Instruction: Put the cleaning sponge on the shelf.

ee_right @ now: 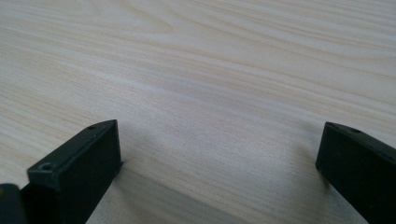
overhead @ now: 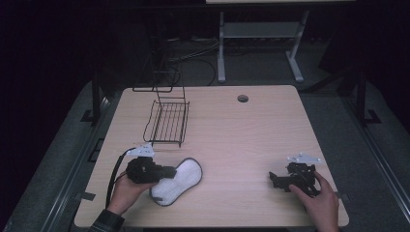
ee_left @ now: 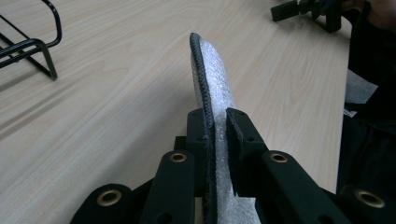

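A white insole (overhead: 186, 178) with a dark rim lies near the table's front left. My left gripper (overhead: 173, 172) is shut on its near end. In the left gripper view the insole (ee_left: 217, 79) stands on edge, pinched between the two black jaws of the left gripper (ee_left: 219, 116). My right gripper (overhead: 273, 180) rests low at the front right, held by a hand and pointing left. In the right gripper view the right gripper (ee_right: 219, 149) is open wide, with bare wood between its jaws.
A black wire rack (overhead: 167, 121) stands at the back left of the wooden table (overhead: 241, 135), close behind the left gripper. A round cable hole (overhead: 242, 98) sits near the far edge. The rack (ee_left: 32, 46) and the right gripper (ee_left: 303, 9) appear far off in the left gripper view.
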`<state>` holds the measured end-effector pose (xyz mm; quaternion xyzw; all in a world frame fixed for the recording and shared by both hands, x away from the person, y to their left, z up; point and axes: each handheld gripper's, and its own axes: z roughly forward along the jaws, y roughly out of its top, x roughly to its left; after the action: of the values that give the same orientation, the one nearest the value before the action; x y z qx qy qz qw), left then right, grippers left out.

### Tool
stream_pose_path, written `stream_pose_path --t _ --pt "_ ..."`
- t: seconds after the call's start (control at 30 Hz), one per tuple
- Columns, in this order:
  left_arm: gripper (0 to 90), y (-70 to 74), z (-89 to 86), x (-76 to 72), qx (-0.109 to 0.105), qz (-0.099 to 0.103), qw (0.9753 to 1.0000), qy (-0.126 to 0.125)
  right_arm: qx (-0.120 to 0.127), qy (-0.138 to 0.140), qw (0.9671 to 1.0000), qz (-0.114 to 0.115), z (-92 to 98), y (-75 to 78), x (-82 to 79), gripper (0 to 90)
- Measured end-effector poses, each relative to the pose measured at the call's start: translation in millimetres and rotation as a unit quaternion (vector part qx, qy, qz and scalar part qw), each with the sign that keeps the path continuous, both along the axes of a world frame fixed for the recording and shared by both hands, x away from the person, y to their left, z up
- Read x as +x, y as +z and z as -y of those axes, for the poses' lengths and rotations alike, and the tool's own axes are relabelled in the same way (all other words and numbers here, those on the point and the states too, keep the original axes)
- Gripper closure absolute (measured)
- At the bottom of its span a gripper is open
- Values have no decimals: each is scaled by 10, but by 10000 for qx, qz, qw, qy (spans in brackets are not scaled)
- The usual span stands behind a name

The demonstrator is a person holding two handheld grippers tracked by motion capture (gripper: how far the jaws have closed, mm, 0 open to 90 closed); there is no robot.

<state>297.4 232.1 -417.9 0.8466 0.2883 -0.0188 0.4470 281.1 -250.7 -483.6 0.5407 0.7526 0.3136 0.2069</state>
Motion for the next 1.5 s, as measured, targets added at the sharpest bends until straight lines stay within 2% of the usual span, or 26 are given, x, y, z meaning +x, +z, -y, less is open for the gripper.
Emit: stream_pose_path --t 0.73,1.27,1.5 --pt "825 153 -4 46 -89 136 9999 -17 0 1 10000 0 0 0 0 0" --pt "825 304 -108 218 -325 224 9991 137 0 1 10000 0 0 0 0 0" --pt "825 325 -167 292 -393 218 9987 231 0 0 10000 1 0 0 0 0"
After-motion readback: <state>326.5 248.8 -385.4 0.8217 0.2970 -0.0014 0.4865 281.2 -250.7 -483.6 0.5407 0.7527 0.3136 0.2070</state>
